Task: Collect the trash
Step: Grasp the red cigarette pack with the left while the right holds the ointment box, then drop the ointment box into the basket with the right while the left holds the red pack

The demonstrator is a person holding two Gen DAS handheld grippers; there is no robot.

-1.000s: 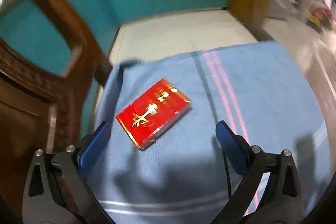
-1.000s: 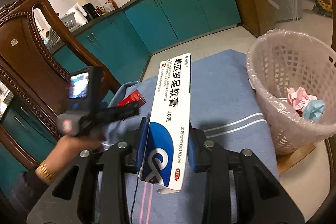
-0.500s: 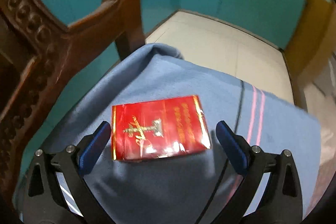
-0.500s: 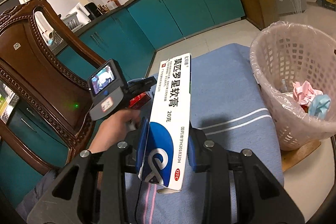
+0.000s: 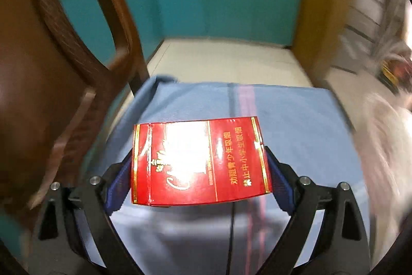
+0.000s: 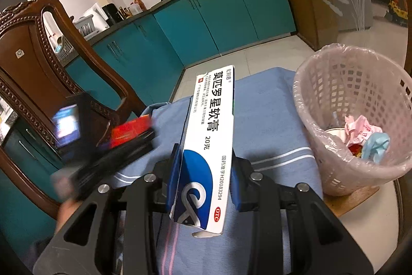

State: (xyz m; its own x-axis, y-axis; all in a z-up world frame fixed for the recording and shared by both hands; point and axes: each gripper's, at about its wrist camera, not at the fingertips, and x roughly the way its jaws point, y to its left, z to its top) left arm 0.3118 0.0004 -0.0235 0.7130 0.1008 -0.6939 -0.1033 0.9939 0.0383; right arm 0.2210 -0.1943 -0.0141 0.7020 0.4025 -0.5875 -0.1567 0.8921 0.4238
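Observation:
My left gripper [image 5: 199, 166] is shut on a red cigarette pack [image 5: 198, 161] and holds it above the blue cloth [image 5: 296, 120]. In the right wrist view the left gripper [image 6: 116, 146] shows blurred at the left with the red pack [image 6: 131, 129] in it. My right gripper [image 6: 203, 177] is shut on a white and blue ointment box [image 6: 208, 146], held upright above the cloth [image 6: 270, 125]. A pale pink lined waste basket [image 6: 342, 94] stands at the right with crumpled paper [image 6: 360, 130] inside.
A carved brown wooden chair [image 6: 33, 63] stands close on the left, also in the left wrist view [image 5: 51, 68]. Teal cabinets [image 6: 206, 17] and a tiled floor [image 5: 224, 56] lie beyond the table. The basket sits on a wooden mat [image 6: 352, 195].
My left gripper closed on the red pack and lifted it off the cloth. The right gripper holds the ointment box almost still.

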